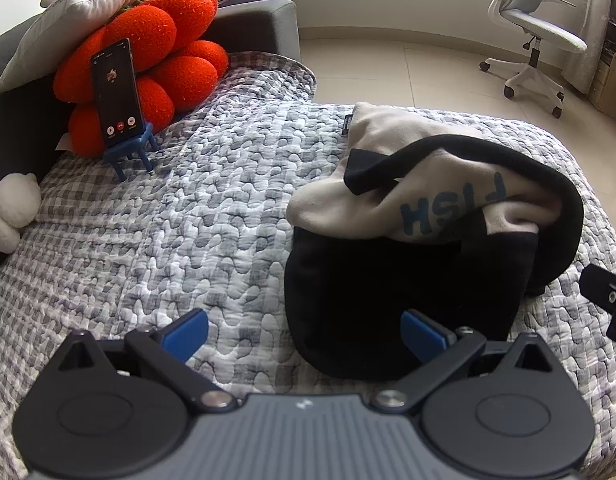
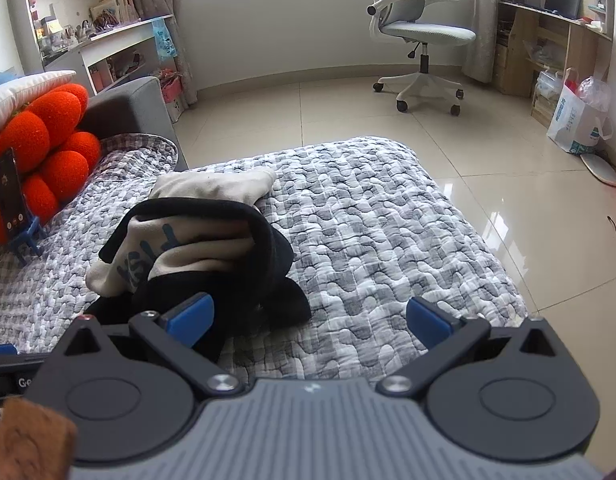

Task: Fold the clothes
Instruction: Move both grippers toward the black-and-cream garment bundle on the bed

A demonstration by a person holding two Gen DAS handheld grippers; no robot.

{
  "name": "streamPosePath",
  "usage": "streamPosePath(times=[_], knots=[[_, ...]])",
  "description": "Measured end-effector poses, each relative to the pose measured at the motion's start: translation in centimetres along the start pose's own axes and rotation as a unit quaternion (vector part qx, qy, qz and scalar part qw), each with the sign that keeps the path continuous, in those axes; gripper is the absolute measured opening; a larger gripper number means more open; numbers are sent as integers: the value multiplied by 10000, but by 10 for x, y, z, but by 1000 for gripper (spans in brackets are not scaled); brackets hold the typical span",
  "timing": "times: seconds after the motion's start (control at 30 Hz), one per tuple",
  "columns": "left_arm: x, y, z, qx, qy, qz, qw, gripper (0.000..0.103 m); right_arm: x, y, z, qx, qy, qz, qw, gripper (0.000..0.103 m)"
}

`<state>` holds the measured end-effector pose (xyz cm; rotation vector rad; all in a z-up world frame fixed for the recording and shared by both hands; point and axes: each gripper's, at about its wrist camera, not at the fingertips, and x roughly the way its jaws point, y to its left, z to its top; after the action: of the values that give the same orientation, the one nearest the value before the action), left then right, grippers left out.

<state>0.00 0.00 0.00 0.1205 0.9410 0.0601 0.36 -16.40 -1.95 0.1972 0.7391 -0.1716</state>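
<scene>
Quilted bed (image 1: 168, 220) holds bundled garment (image 1: 407, 280) just ahead of both empty, wide-spread jaws.

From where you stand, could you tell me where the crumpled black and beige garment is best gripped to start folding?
I would take the crumpled black and beige garment by its black near edge, coming in low from the near side. That edge lies flat on the grey patterned quilt and sits closest to the open left gripper, whereas the top is bunched.
</scene>
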Motion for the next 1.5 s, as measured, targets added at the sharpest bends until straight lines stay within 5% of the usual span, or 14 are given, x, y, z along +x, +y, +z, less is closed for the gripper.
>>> streamPosePath(times=[1.03,1.5], knots=[[9,11,-4,-39,71,114,9999,103,6,16,-1,-16,177,-9,9998,103],[19,26,-3,-126,279,160,9994,103,14,32,2,-201,261,-334,9989,103]])
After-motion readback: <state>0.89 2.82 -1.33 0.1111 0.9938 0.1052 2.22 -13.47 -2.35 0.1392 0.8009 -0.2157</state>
